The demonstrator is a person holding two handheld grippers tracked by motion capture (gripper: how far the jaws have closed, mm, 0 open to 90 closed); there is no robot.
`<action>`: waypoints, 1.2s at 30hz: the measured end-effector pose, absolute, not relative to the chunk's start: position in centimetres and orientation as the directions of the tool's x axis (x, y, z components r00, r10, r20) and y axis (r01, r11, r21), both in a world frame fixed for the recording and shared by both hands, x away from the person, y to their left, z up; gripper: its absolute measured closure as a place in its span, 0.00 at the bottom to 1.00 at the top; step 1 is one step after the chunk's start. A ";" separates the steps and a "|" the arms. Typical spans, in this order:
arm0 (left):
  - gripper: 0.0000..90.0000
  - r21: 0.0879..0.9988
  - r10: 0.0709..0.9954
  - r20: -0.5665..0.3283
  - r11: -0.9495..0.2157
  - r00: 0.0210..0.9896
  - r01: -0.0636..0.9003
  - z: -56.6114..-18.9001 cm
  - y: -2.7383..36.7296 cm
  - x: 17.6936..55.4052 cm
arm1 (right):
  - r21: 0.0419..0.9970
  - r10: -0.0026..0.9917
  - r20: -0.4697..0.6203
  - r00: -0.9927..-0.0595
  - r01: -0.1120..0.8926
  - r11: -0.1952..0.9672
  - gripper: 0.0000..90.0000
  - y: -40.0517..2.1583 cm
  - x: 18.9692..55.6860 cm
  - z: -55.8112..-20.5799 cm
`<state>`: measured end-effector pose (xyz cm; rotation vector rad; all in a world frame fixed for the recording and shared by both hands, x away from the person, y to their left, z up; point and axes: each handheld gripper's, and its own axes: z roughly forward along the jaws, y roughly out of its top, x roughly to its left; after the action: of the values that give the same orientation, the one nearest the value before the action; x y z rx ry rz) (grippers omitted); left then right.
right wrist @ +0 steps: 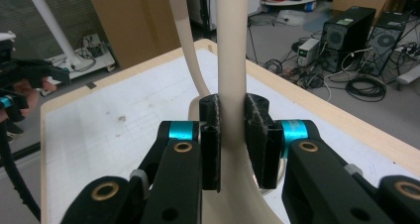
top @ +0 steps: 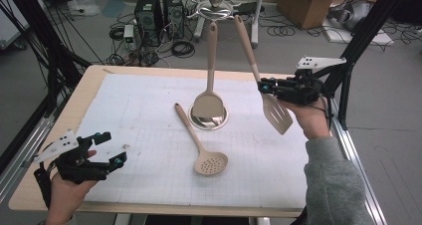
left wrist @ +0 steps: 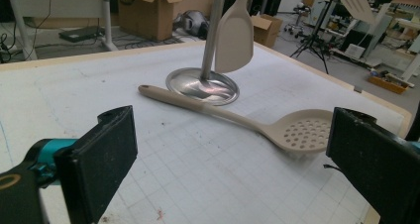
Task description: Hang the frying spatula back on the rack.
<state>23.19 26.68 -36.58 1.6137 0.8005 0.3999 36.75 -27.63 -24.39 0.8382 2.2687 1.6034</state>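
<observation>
Your right gripper (top: 266, 87) clamps the slotted spatula (top: 276, 114) above the table (top: 149, 75), near the solid spatula (top: 209, 103) hanging over the steel base (top: 221, 119). Your left gripper (top: 107, 150), open, faces the skimmer (left wrist: 297, 132).

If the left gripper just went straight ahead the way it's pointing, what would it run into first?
Most likely the skimmer spoon lying flat on the table, which crosses the line between the open jaws of the left gripper. The metal stand base with its solid spatula sits farther on. Depth is hard to judge.
</observation>
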 end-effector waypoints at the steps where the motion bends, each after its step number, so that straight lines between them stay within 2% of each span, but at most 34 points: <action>1: 0.07 0.961 0.691 -0.179 -0.028 0.700 0.273 -36.6 26.7 23.1 | 0.920 0.579 0.124 -0.806 0.312 0.237 0.86 -27.5 36.8 -24.4; 36: 0.07 0.962 0.725 -0.182 -0.011 0.665 0.274 -36.6 28.6 21.4 | 0.911 0.557 0.115 -0.822 0.311 0.271 0.86 -24.3 39.9 -26.3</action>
<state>21.40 28.59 -36.56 1.5888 0.8436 0.4334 39.95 -24.33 -26.31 0.8065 2.3130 1.5746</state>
